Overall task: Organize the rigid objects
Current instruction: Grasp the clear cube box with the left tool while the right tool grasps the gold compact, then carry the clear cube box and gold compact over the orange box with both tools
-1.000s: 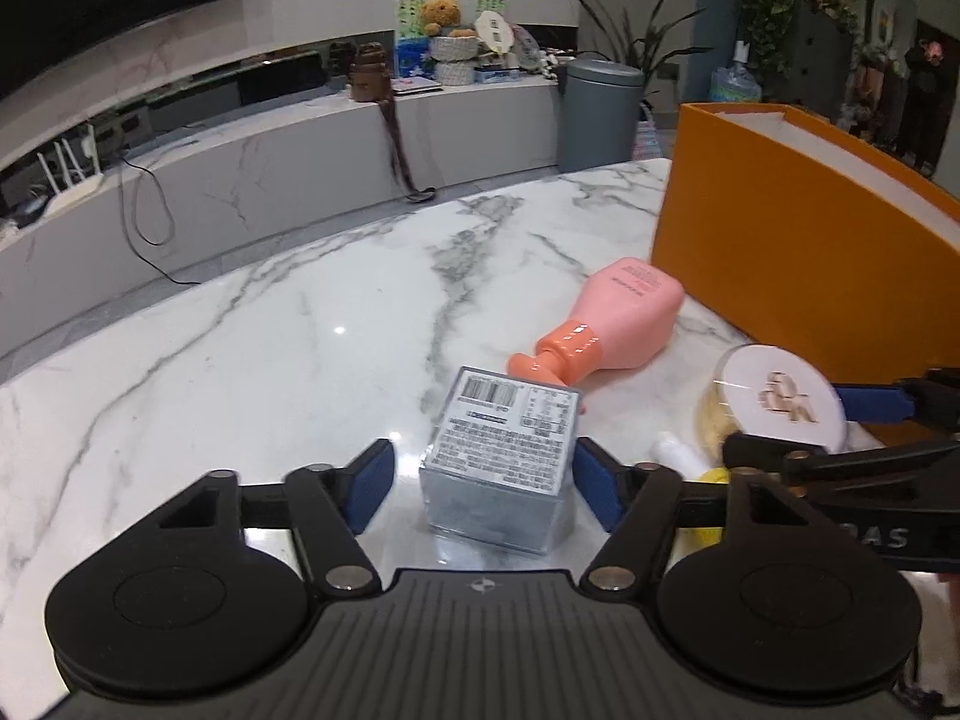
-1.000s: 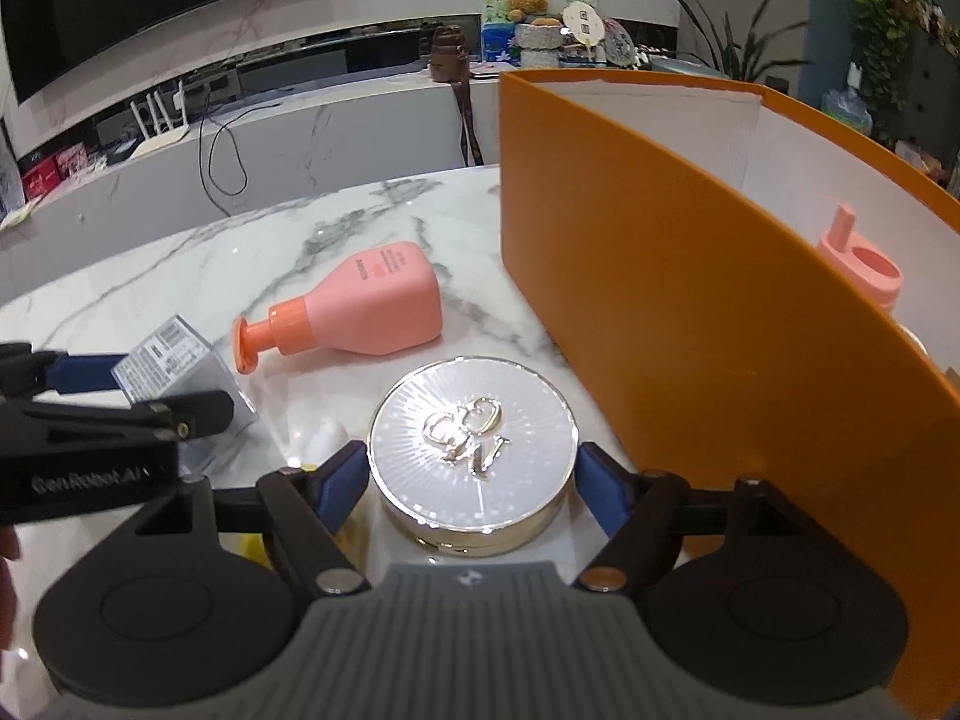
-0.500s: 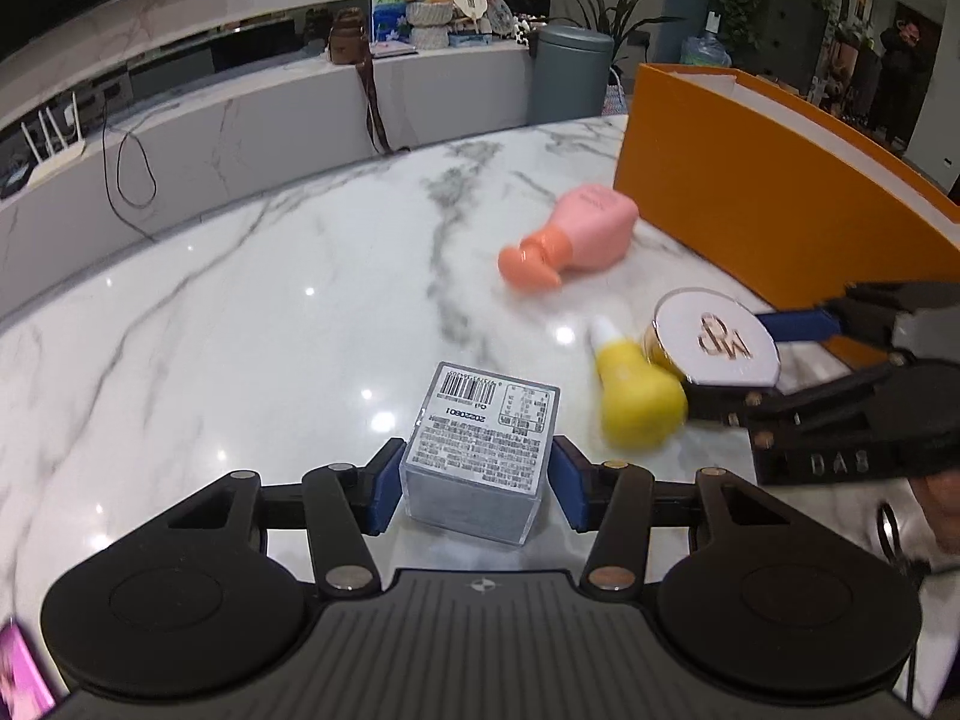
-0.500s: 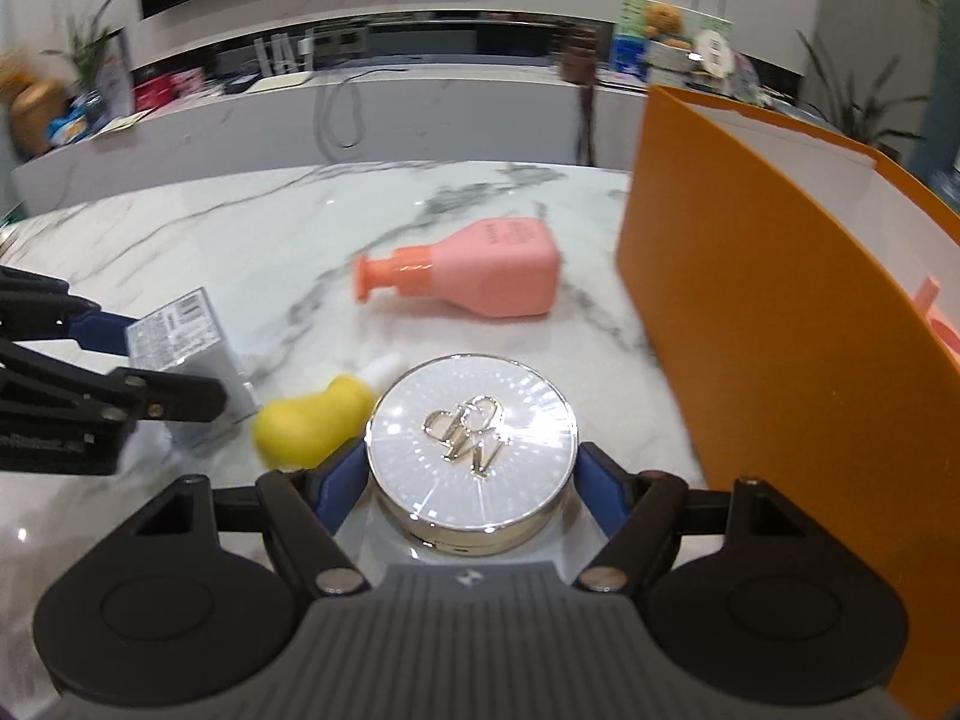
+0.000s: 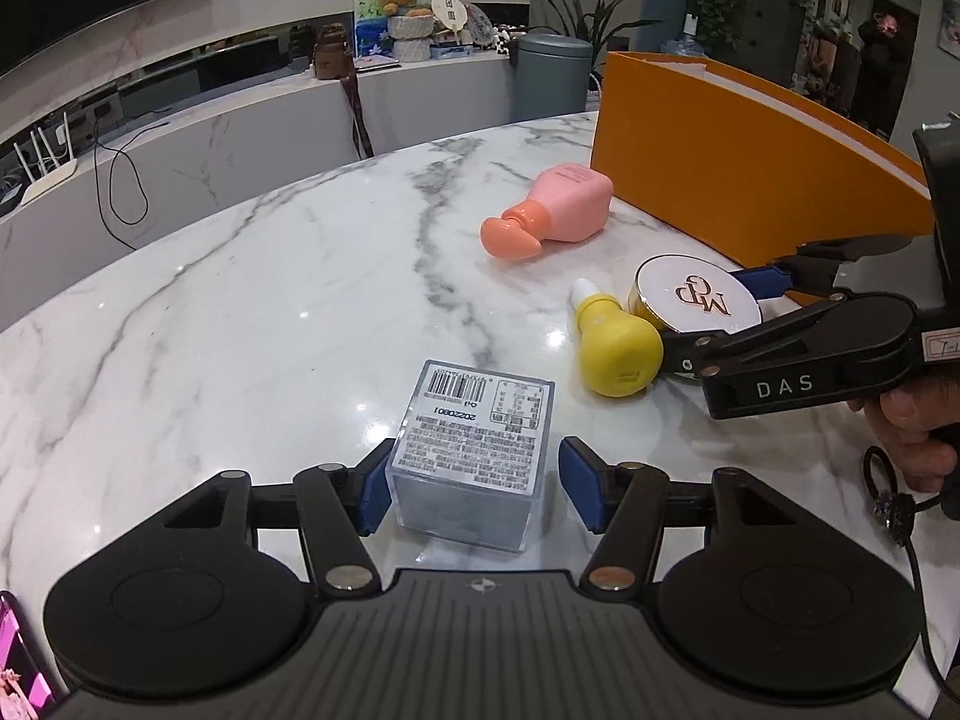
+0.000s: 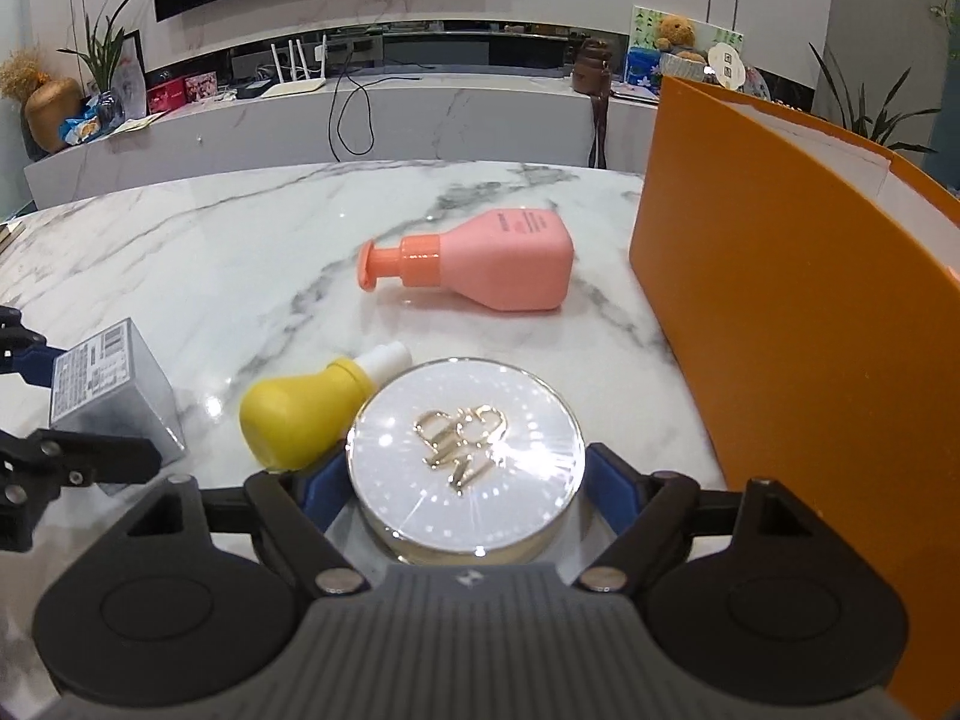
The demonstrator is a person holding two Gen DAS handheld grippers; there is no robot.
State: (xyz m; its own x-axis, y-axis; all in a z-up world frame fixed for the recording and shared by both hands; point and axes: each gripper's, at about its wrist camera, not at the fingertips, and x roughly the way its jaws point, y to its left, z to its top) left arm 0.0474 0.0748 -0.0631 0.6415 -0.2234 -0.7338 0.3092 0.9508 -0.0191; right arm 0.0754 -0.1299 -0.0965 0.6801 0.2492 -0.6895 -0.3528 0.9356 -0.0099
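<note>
A clear box with a barcode label (image 5: 474, 450) stands on the marble table (image 5: 240, 312) between the fingers of my left gripper (image 5: 474, 492); the right pad stands a little off the box, so the jaws are open. It also shows in the right wrist view (image 6: 108, 396). My right gripper (image 6: 468, 486) is shut on a round white and gold compact (image 6: 468, 450), also visible in the left wrist view (image 5: 696, 300). A yellow bottle (image 6: 300, 414) lies against the compact's left side. A pink pump bottle (image 6: 492, 267) lies on its side farther back.
A tall orange box (image 6: 792, 300) with a white lining stands along the right side of the table. A low marble counter (image 6: 360, 114) with cables and a router runs behind the table. A grey bin (image 5: 552, 72) stands beyond the far edge.
My left gripper closed on the clear box, drew it back toward me, then let its pads come off it. The right gripper kept the compact and swung left, showing the yellow bottle.
</note>
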